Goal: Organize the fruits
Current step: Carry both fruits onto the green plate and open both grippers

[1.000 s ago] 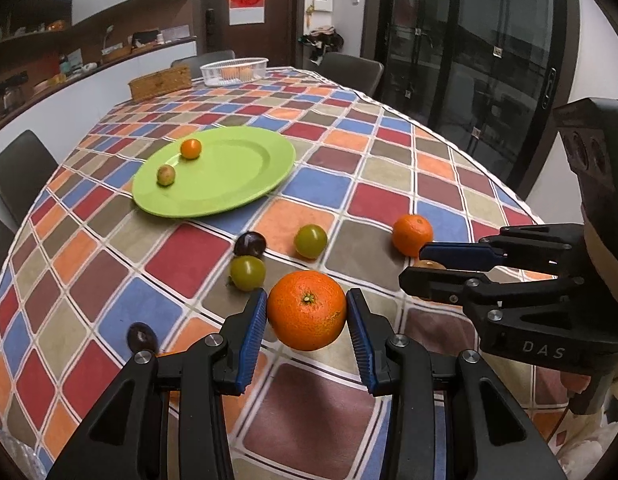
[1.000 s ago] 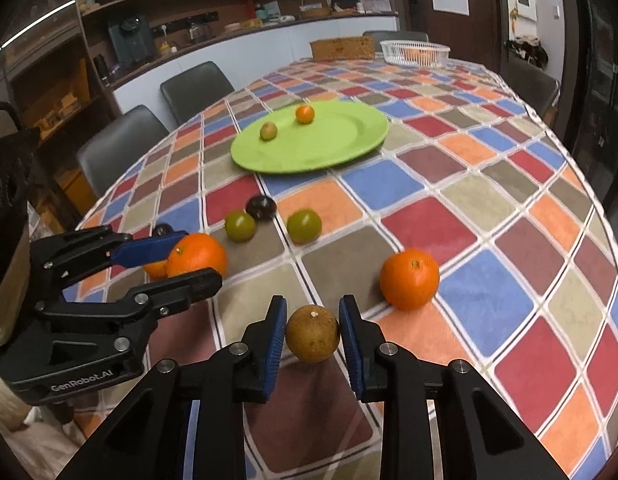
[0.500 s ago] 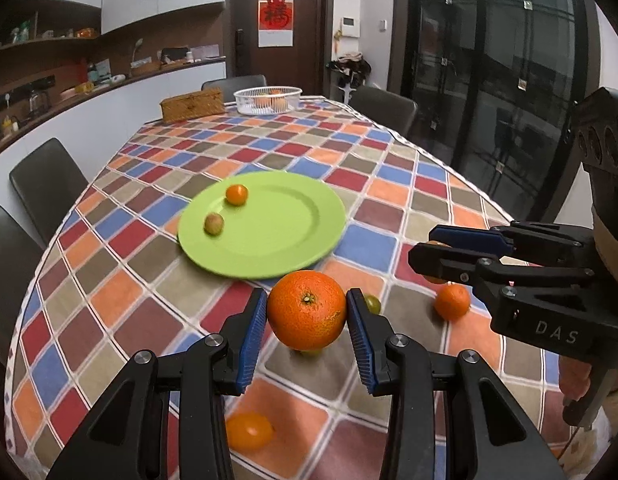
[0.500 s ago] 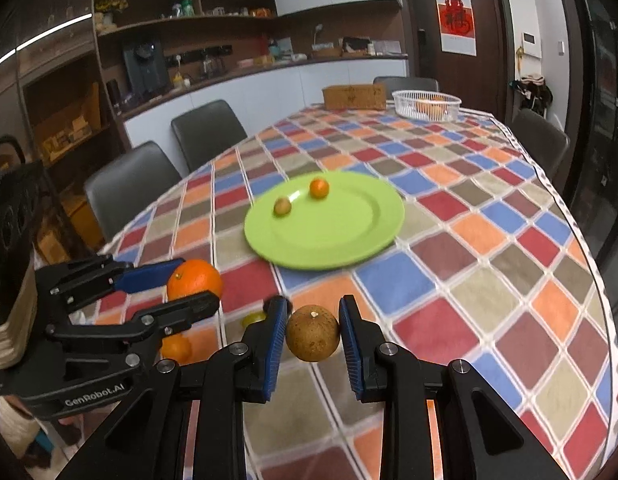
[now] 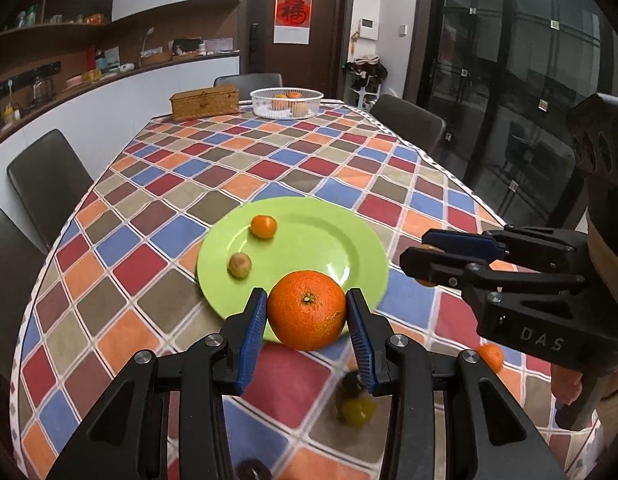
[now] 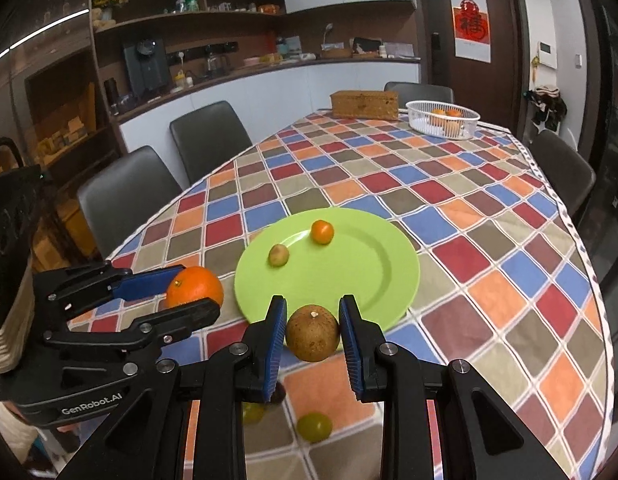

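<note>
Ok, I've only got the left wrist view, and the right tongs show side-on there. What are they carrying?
Observer: The right tongs are shut on a round brown fruit, with a pad pressing on each side.
Operator: Is it over the plate?
Observer: In the right wrist view it sits in front of the green plate at its near rim. I can't tell whether it is actually above the plate.
Operator: Anything lying beneath it?
Observer: A green fruit lies in the open, and a second green fruit is partly hidden by the tongs.
</note>
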A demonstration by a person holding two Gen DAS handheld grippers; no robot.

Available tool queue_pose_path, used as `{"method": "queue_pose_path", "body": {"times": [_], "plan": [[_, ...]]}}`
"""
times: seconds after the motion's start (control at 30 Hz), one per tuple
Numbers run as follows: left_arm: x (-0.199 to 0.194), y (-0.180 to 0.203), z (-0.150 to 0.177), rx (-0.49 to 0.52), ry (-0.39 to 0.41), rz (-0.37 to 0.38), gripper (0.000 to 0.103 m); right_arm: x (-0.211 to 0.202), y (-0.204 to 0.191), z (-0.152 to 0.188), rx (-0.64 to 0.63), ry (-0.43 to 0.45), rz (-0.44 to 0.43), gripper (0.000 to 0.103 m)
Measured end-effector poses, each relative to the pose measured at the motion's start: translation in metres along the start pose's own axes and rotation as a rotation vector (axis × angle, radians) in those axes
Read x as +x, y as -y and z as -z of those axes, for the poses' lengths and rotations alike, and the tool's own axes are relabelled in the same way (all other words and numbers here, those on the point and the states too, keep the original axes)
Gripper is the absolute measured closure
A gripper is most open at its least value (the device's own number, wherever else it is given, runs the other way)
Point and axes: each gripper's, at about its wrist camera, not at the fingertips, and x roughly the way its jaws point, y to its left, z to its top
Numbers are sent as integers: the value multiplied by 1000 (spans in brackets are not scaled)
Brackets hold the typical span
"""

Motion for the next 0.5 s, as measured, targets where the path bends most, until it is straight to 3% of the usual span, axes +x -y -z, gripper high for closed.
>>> {"method": "queue_pose_path", "body": {"times": [0.5], "plan": [[79, -30, -7, -60, -174, 14, 63, 87, 24, -21, 46, -187, 3, 75]]}}
